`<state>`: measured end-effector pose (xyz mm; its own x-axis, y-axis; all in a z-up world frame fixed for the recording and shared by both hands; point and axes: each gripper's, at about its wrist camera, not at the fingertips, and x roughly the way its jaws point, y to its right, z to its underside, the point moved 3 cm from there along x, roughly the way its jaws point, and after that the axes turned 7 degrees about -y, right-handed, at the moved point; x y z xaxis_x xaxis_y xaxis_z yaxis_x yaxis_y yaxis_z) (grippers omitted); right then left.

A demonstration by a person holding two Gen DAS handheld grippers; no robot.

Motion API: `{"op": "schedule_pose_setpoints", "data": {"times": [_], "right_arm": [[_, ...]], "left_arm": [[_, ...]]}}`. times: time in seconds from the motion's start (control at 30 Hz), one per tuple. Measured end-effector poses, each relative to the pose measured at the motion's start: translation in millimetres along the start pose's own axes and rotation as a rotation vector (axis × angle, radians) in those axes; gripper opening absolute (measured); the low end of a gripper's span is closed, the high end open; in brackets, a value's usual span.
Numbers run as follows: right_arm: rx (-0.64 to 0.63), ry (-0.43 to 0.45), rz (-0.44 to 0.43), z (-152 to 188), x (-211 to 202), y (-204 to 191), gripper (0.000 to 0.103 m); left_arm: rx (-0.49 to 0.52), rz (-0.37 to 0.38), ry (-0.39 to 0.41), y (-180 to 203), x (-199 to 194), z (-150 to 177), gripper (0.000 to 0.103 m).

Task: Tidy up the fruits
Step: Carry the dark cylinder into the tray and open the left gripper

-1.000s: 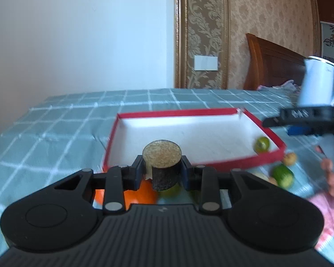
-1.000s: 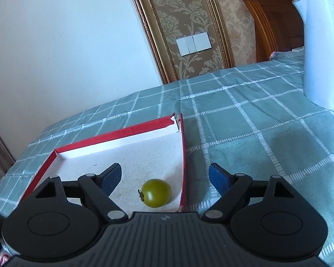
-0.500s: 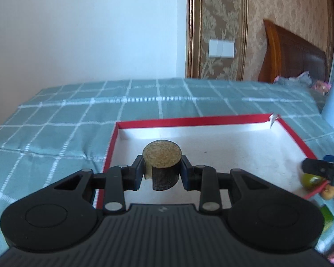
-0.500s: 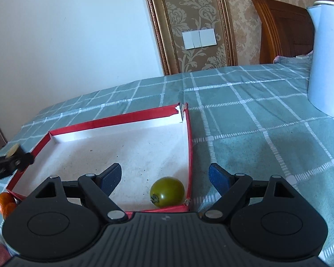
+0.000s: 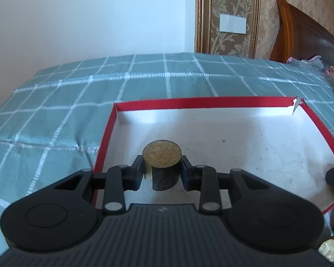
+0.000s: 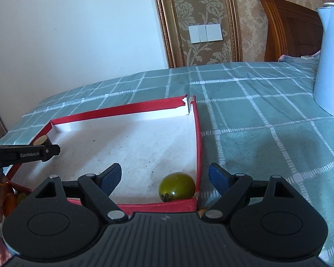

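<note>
My left gripper is shut on a dark cylindrical fruit piece with a tan cut top. It holds the piece above the near left part of the red-rimmed white tray. In the right wrist view the left gripper and its piece show at the tray's left edge. My right gripper is open and empty over the tray's near right corner. A green round fruit lies in that corner between my fingers.
The tray sits on a green checked cloth. A white kettle stands at the far right. Orange fruits lie outside the tray's near left side. A green fruit and a tan piece lie near the tray's right corner.
My left gripper has carried the dark piece forward over the tray's near rim and now hangs over its floor. My right gripper has drawn back slightly, staying open.
</note>
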<state>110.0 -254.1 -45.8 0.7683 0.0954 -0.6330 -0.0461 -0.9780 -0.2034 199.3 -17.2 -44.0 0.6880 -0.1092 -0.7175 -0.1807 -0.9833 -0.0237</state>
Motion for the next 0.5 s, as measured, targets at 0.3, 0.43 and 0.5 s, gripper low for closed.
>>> {"op": "schedule_pose_setpoints", "data": {"times": [0.3, 0.43, 0.5], "right_arm": [[-0.001, -0.006, 0.007, 0.0, 1.6, -0.4, 0.086], [-0.002, -0.007, 0.008, 0.2, 2.2, -0.1, 0.086], [-0.003, -0.008, 0.009, 0.4, 2.3, 0.3, 0.086]], "left_arm": [[-0.005, -0.022, -0.035, -0.9, 4.6, -3.6, 0.034], [0.007, -0.042, -0.033, 1.7, 4.4, -3.5, 0.036], [0.006, -0.044, -0.036, 1.4, 4.9, -4.0, 0.038]]}}
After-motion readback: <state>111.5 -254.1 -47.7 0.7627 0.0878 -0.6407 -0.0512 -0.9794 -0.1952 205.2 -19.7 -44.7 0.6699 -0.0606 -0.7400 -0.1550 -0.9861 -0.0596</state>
